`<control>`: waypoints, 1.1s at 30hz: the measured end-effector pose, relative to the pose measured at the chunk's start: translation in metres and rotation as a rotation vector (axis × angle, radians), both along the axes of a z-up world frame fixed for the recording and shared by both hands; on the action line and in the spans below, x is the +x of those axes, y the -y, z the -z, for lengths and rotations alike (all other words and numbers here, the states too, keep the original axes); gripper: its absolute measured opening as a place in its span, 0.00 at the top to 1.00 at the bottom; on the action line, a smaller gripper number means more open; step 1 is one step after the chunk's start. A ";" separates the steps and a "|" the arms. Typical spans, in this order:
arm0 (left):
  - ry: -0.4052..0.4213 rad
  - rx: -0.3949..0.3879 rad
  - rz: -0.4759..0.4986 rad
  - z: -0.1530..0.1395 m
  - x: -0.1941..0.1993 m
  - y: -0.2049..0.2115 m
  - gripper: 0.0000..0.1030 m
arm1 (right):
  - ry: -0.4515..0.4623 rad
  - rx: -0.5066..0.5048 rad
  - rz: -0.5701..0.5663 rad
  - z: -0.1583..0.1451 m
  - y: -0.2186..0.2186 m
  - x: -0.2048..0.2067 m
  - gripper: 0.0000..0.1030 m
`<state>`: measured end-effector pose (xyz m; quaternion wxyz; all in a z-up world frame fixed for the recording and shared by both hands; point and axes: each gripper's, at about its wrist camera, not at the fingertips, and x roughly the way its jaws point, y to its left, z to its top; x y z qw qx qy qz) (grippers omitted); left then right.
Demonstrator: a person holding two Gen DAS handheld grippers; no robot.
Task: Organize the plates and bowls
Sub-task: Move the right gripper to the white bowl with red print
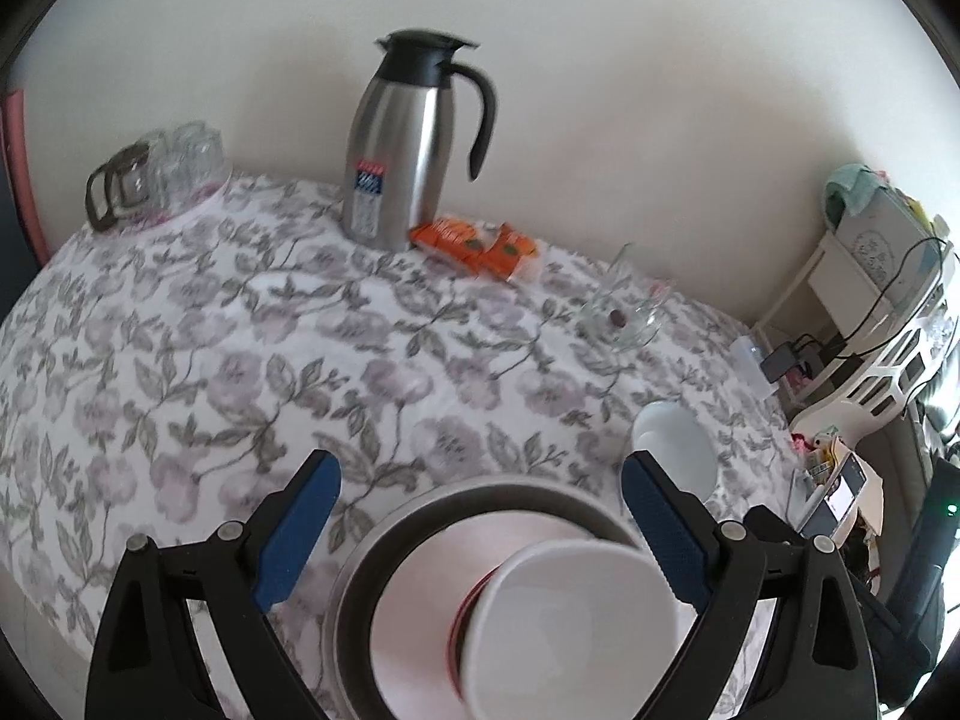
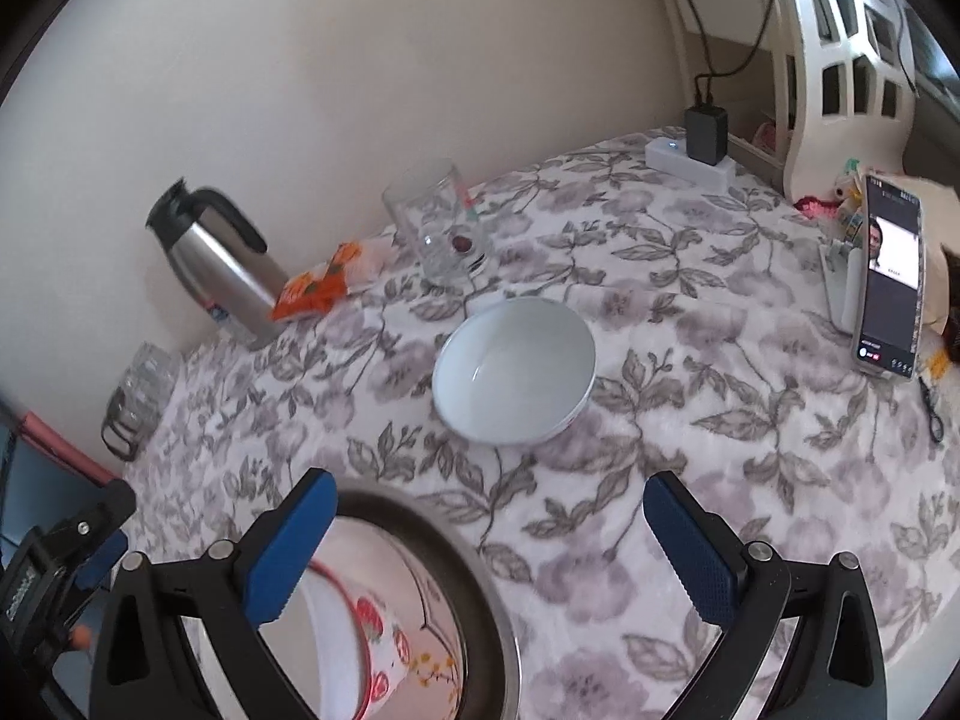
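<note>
A dark-rimmed plate lies at the table's near edge with a white bowl with a red rim standing in it. My left gripper is open above them, fingers wide on either side, touching nothing. A second white bowl stands alone on the floral cloth; it also shows in the left wrist view. My right gripper is open and empty, short of that bowl. The plate and the red-rimmed bowl with strawberry pattern sit at its lower left.
A steel thermos jug, orange snack packets, a glass cup and a rack of glasses stand along the wall. A phone on a stand, a power strip and a white shelf are at the right.
</note>
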<state>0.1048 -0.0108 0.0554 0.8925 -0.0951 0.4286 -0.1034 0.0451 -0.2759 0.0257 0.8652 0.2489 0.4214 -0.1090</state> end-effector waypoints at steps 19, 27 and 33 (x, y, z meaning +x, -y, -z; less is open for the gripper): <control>-0.109 0.081 0.150 -0.017 0.035 0.099 0.08 | 0.022 0.020 0.080 0.018 0.059 0.011 0.00; -0.152 0.176 0.134 -0.012 0.056 0.127 0.08 | -0.007 0.046 0.089 0.029 0.074 0.016 0.00; -0.234 0.216 0.139 0.010 0.077 0.151 0.09 | -0.013 0.084 0.096 0.039 0.083 0.023 0.10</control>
